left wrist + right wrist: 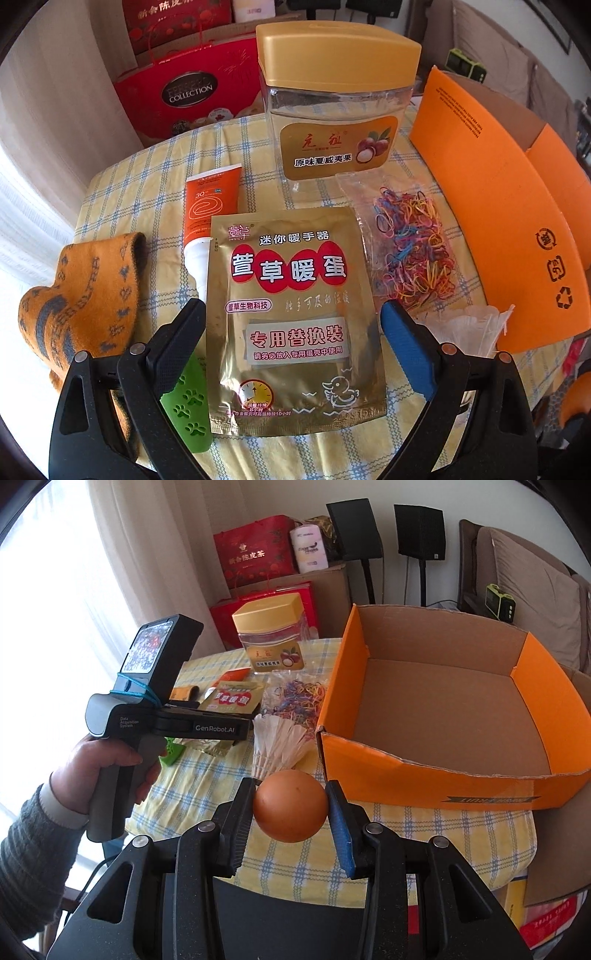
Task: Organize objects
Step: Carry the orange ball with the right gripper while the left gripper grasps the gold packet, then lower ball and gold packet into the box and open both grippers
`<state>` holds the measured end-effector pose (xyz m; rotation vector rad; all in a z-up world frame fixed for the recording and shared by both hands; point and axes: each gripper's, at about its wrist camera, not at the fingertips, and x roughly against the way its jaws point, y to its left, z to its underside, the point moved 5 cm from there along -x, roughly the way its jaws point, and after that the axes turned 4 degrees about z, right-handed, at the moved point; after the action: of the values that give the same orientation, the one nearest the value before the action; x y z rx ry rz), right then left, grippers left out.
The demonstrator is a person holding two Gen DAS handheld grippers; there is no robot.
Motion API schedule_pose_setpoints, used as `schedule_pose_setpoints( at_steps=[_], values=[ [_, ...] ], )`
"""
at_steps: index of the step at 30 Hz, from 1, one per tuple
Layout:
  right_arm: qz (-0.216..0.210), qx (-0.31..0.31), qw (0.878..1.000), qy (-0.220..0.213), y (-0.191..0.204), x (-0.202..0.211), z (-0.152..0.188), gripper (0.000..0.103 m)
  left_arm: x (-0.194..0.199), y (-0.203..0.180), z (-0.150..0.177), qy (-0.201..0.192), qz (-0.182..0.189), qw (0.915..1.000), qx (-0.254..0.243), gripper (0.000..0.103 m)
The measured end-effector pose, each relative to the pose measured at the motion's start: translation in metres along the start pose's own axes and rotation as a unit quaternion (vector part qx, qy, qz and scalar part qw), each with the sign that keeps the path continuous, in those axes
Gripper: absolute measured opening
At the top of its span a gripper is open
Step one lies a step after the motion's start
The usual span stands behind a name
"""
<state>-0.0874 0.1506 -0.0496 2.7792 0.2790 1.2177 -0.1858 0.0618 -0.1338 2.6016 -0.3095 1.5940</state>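
1. The right gripper (291, 805) is closed on a brown egg (290, 805). Its black finger presses the egg's left side and its blue pad (341, 830) the right, so the jaws stand partly open, as wide as the egg.
2. The egg sits between the fingertips, clear of the checked tablecloth (288, 864), just in front of the near wall of the orange box (424, 779).
3. The box is open and shows only bare cardboard inside.
4. A white shuttlecock (279, 744) lies just left of the box's near corner, behind the egg.
5. The left gripper (291, 314) has its jaws wide apart, holding nothing.
6. A gold packet (295, 317) lies flat on the cloth between those open fingers, touching neither; it is left of the box, beyond a bag of coloured bands (410, 251).
7. An orange tube (208, 210) pokes out from under the packet's upper left edge.
8. A knitted orange cloth (77, 299) and a green piece (188, 406) lie further left of the packet.
9. A jar (332, 107) with a gold lid stands behind the packet, left of the box's far end.
10. A hand (107, 771) grips the left gripper's handle, seen from the right wrist.
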Motion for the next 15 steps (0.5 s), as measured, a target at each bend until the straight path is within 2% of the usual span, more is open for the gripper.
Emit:
schedule_pose_setpoints(
  at_steps=[3,5,7,15],
  values=[
    [0.000,-0.002,1.000,0.001,-0.002,-0.001,0.000,0.039,0.001,0.003,-0.001,-0.005,-0.009,0.9999,0.002,0.080],
    [0.000,-0.002,1.000,0.001,-0.002,-0.002,0.000,0.039,0.004,0.004,0.000,-0.009,-0.004,0.9999,0.006,0.065],
    [0.001,-0.003,1.000,0.001,-0.002,-0.002,0.000,0.039,0.007,0.006,-0.001,-0.010,0.000,0.9999,0.011,0.056],
    [0.001,-0.004,1.000,0.001,-0.003,-0.002,-0.001,0.039,0.020,0.014,-0.001,-0.031,0.019,0.9988,0.033,0.051]
  ],
)
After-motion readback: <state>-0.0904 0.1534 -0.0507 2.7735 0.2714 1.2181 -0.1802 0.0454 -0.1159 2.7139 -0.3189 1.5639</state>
